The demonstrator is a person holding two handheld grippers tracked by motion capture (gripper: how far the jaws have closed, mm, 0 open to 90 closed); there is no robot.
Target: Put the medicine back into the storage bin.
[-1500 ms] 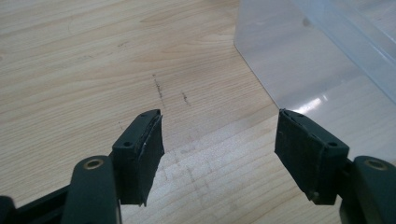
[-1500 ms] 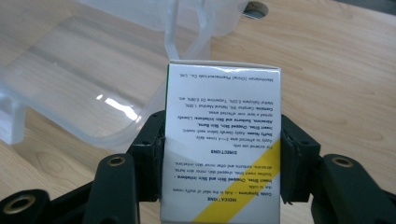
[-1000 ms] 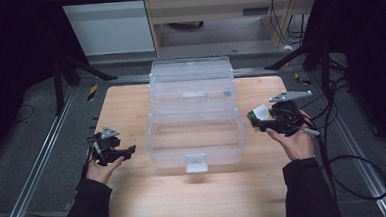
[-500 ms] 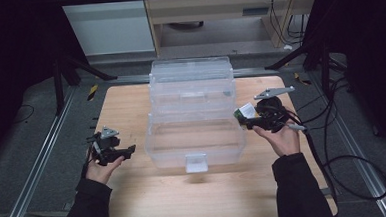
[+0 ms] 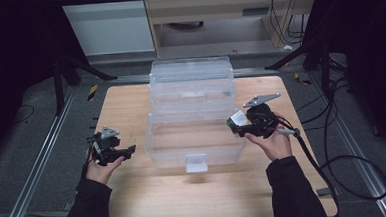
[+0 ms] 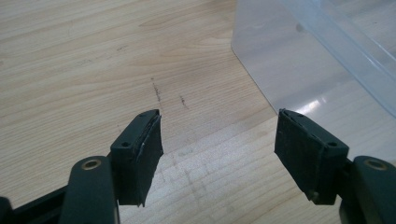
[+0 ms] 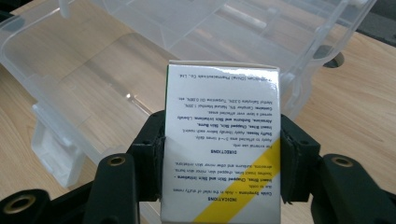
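Left claw (image 5: 128,152) first: it's sitting at about 9 o'clock on the table (image 5: 136,201), resting in the person's left hand (image 5: 103,168) just off the left wall of the clear plastic bin (image 5: 195,148), near it but not touching. In the left gripper view its jaws are spread wide with nothing between them, just bare wood grain with a couple of dark scuff marks, and the bin's corner sits up at 1 o'clock. Moving across, the bin takes up the middle of the table, with its open lid (image 5: 192,78) standing behind it toward 12 o'clock and a little latch tab (image 5: 195,162) on the front wall at 6 o'clock. Over at 3 o'clock, the right claw (image 5: 236,124) is in the person's right hand (image 5: 273,142), right at the bin's right rim, and it's clamped on a small white box (image 7: 222,140) with a yellow diagonal stripe and a green edge. The right gripper view shows the pads pressing on both sides of the box, printed text upside down, and the box hanging over the rim with the bin's interior behind it. A black cable (image 5: 334,161) trails off to 4 o'clock.
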